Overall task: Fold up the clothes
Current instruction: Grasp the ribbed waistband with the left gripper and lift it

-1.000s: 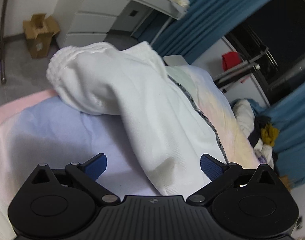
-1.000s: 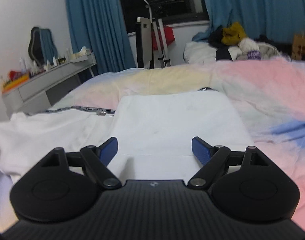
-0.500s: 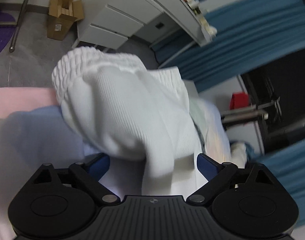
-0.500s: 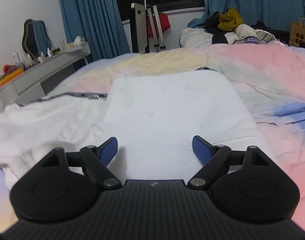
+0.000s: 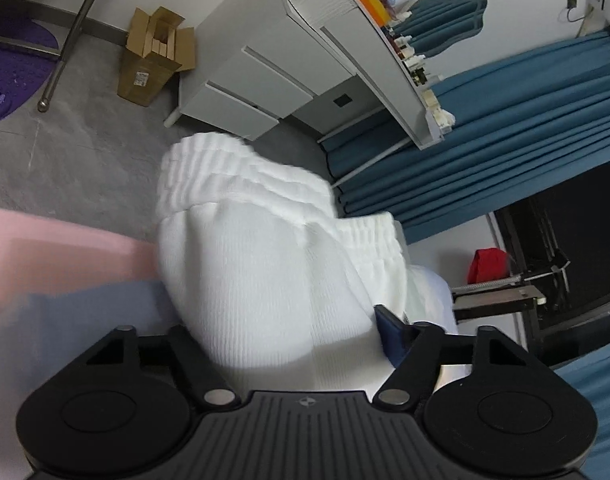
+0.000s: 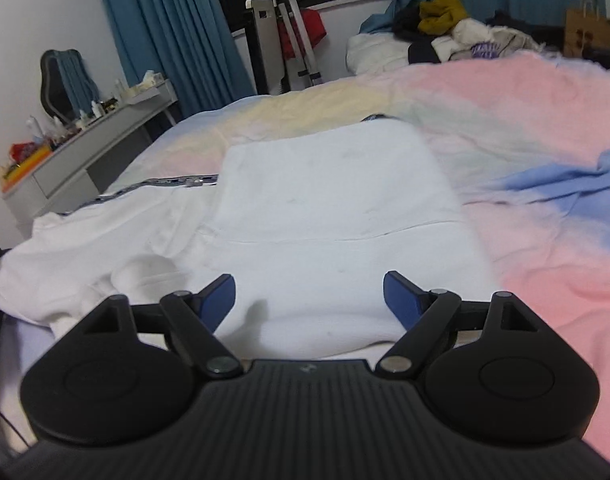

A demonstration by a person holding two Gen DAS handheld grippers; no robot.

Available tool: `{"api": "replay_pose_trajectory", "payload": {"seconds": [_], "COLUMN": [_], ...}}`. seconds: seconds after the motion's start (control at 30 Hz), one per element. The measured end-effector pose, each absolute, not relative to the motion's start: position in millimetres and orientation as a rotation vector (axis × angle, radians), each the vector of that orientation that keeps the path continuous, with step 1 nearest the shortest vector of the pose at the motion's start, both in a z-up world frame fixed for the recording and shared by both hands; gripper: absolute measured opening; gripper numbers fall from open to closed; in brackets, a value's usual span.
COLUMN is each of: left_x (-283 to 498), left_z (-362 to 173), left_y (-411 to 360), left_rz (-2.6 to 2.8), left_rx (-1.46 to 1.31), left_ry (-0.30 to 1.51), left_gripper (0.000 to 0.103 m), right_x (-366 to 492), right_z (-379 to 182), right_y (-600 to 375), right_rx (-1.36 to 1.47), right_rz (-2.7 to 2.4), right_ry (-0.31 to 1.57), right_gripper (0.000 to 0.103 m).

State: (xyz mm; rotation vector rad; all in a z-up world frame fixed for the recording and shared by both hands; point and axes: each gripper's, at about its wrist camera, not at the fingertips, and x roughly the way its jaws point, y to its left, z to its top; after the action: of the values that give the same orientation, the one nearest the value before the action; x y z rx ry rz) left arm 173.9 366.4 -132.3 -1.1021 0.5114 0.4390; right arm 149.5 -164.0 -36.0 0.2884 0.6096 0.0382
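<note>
A white ribbed garment [image 5: 273, 280] with an elastic cuffed edge fills the middle of the left wrist view. My left gripper [image 5: 301, 340] has that fabric bunched between its wide-spread fingers; the left pad is hidden by cloth, so a grip is not clear. In the right wrist view the same white garment [image 6: 329, 216] lies partly folded on the pastel bed cover [image 6: 545, 128], a sleeve trailing to the left. My right gripper [image 6: 309, 298] is open and empty, just above the garment's near edge.
A white drawer desk [image 5: 273, 60] and a cardboard box [image 5: 153, 60] stand on the grey floor beside the bed. Blue curtains [image 6: 165, 28], a pile of clothes [image 6: 457, 36] and a paper bag [image 6: 589, 32] lie beyond the bed's far side.
My left gripper has closed in on the white cuffed fabric, which now sits between its fingers and hides the left pad. My right gripper has drawn back toward the garment's near edge.
</note>
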Motion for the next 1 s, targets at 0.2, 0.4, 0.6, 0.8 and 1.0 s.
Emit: {"api": "replay_pose_trajectory", "payload": {"seconds": [0.2,0.4,0.6,0.8,1.0], "left_x": [186.0,201.5,218.2,225.0,219.2], "left_z": [-135.2,-89.3,-25.9,43.5,79.4], "left_y": [374.8,337.7,277.7,165.8,43.2], "left_rz": [0.478,0.551,0.573,0.462,0.336], "left_rx": [-1.070,-0.833,-0.537,-0.240,-0.080], "left_ry": [0.529,0.507,0.422,0.246,0.094], "left_gripper": [0.057,0.033,0.023,0.022,0.022], "right_x": [163.2,160.5,155.3,138.6,126.1], "right_z": [-47.4,-44.6,-31.9,-6.3,-0.6], "right_y": [-155.9,-174.8,-203.4,-252.2,-299.5], "right_rx": [0.223,0.339,0.481,0.623,0.713], "right_rz": [0.075,0.117,0.098,0.052,-0.014], "right_ry": [0.662,0.648,0.629,0.529,0.468], "right_gripper": [0.083,0.082,0.083,0.083,0.085]}}
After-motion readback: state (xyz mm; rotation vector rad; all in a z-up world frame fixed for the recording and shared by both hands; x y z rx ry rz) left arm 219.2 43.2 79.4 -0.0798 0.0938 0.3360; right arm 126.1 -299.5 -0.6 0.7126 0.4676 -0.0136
